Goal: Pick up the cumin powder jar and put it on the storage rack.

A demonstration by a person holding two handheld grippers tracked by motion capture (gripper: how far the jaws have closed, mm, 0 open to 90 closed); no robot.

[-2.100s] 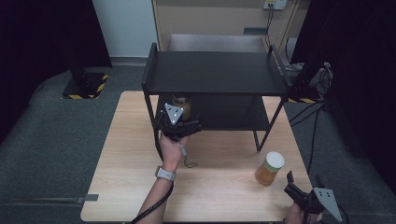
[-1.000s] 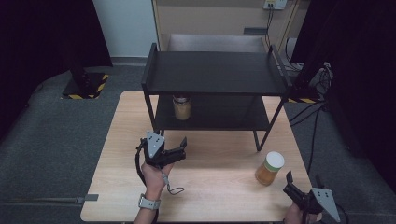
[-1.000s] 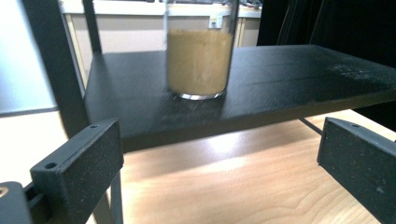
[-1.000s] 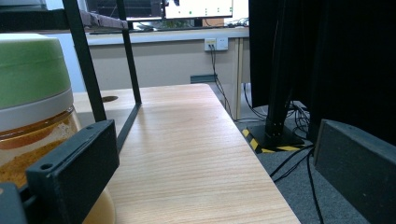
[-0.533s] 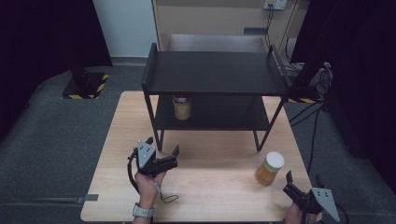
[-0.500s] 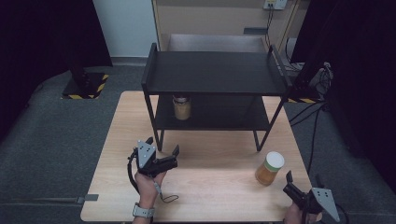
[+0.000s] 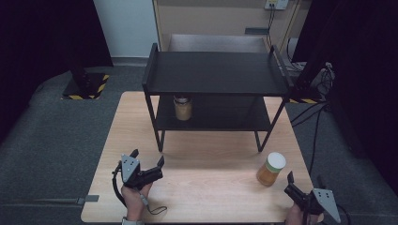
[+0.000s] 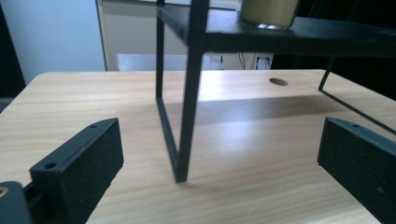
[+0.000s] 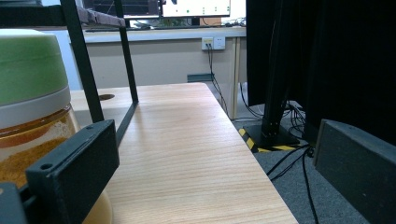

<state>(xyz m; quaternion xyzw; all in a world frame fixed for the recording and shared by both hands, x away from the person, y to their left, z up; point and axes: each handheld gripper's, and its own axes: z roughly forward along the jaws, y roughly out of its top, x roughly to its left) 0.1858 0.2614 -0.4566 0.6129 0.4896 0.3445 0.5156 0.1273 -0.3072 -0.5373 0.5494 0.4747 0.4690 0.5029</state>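
A pale wooden table (image 7: 211,187) carries a black shelf rack (image 7: 216,75). Near the rack's front right leg stands a green-lidded jar (image 7: 271,168); the right gripper (image 7: 300,187), jaws wide and empty, sits just beside it. Off the rack's front left leg, the left gripper (image 7: 148,161) gapes empty. Another jar (image 7: 182,107) sits on the rack's lower shelf.

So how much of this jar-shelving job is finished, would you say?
About half, by the look of it. One jar already stands on the lower shelf of the black rack. Nothing is in hand: the left claw is open and empty over the table. Left to do: the green-lidded jar sits on the table beside the open right claw, which hasn't gripped it yet.
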